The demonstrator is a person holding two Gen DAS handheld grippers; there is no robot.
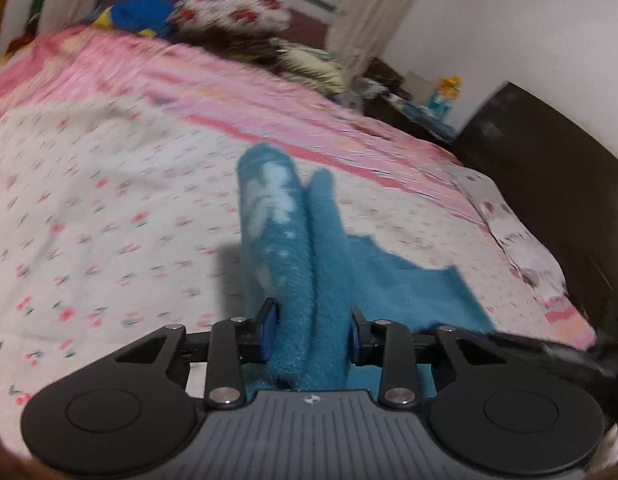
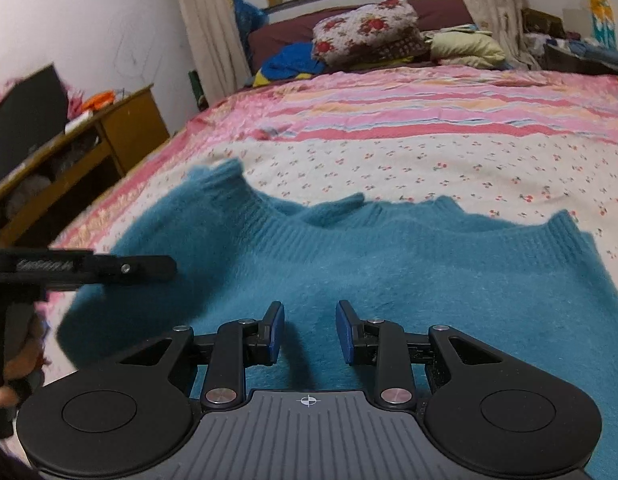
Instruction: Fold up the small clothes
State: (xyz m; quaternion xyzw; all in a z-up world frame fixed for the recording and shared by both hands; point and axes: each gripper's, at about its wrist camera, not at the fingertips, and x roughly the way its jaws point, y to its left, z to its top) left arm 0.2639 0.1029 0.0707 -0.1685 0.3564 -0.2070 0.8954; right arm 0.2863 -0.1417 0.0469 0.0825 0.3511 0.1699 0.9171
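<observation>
On bed [image 2: 429, 152]: left tongs [image 1: 312, 334] clamp sweater [image 1: 305, 280].

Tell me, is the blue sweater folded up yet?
Not yet. The sweater lies mostly spread on the bed; the left gripper lifts one bunched part.

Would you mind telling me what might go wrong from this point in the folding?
1. The left gripper pinches a thick bunched roll of the teal sweater; such a bulky bite may slip out or land as a lumpy fold.
2. The right gripper is open above the sweater body and holds nothing, so lifting the bunch could drag the whole garment across the bedsheet.
</observation>
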